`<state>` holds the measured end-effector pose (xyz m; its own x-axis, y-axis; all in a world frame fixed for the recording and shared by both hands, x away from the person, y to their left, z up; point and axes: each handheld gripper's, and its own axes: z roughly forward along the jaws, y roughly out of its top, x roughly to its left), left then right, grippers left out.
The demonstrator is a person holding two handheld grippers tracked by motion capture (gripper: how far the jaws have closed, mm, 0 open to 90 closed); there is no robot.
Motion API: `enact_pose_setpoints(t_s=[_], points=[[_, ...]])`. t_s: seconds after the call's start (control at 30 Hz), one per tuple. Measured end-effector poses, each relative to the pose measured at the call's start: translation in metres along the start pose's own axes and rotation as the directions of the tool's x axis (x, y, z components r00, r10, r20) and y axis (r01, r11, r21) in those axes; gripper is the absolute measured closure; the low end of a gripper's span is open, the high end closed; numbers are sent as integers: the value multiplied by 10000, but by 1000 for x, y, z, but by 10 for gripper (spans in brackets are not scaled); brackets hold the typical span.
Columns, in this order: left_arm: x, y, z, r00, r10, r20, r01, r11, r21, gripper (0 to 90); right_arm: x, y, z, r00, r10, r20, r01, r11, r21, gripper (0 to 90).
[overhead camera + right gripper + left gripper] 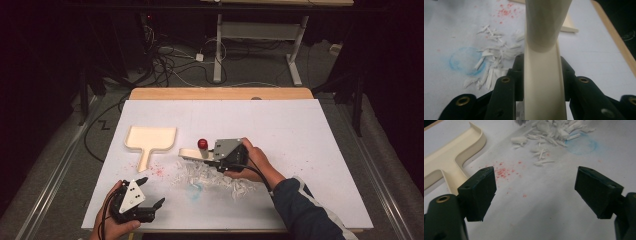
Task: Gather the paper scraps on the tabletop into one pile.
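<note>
Clamped in the right gripper, just right of centre in the high view, is the handle of a cream plastic brush, which is held low over the white paper-covered table. Along the middle of the right gripper view, the brush's cream handle is seen running upward between the two black jaws, which are pressed against it on either side. A small red ball is seen at the top of the brush in the high view; whether it is joined to the brush or merely beside it cannot be told.

Below the brush, in the lower centre of the high view, a pile of white shreds is spread, with a faint blue ring stain just beside it. A cream dustpan is laid flat at centre left, handle pointing toward the bottom edge, and a scatter of red specks is found near that handle.

At the lower left, the left gripper is held by a hand just above the table's near edge. Its jaws are spread wide with nothing between them, as is shown in the left gripper view, where bare paper lies between the left gripper's pads.
</note>
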<state>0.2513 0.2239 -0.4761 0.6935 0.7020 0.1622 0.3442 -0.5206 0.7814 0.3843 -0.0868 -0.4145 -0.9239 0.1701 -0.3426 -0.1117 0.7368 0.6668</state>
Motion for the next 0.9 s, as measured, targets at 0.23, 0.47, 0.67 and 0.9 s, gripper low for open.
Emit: enact_pose_setpoints(t_s=[0.23, 0.47, 0.67, 0.9], points=[[-3, 0, 3, 9994, 359, -22, -359, 9990, 285, 164, -6, -14, -37, 9895, 1163, 864, -1122, 9924, -508, 681], [-8, 2, 2, 9989, 470, -27, -470, 9987, 180, 164, -2, -50, -90, 9362, 2882, 2013, -2906, 9567, -182, 682], [-11, 5, 5, 9985, 549, -2, -549, 9983, 210, 164, 14, -84, -125, 8510, 4056, 3337, -4447, 8945, 467, 682], [-15, 9, 8, 9971, 747, 124, -750, 9969, 225, 164, 33, -103, -123, 8134, 4379, 3829, -5219, 8400, 1481, 682]])
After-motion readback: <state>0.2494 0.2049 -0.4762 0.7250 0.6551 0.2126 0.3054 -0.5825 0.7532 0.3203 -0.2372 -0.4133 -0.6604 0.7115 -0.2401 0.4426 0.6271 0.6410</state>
